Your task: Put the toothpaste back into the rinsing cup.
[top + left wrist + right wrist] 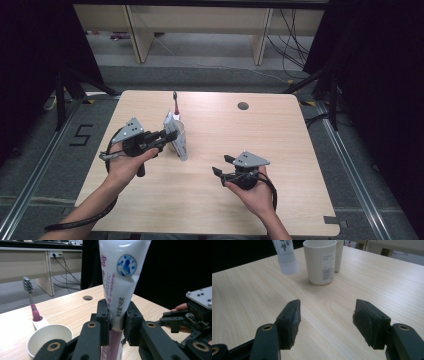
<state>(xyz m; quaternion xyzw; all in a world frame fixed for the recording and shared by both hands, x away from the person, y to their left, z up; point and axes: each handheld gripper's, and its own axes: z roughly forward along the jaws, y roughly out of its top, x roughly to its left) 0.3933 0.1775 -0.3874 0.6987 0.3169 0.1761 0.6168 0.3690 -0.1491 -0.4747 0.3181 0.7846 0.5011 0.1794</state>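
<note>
Overhead, left gripper clamps a toothpaste tube beside the white cup. Close up, its jaws pinch the soft, light tube mid-body, best held there. Right gripper gapes empty, tube cap ahead.

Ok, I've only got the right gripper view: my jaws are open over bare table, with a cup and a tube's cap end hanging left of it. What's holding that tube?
Observer: The left gripper has it, jaws shut on the toothpaste tube partway along its body.
Operator: Cap up or down?
Observer: Down; in the high view the cap end points at the table in front of the cup.
Operator: Anything in the cup?
Observer: The cup looks empty in the left gripper view; a toothbrush stands bristles up in the holder joined to it.
</note>
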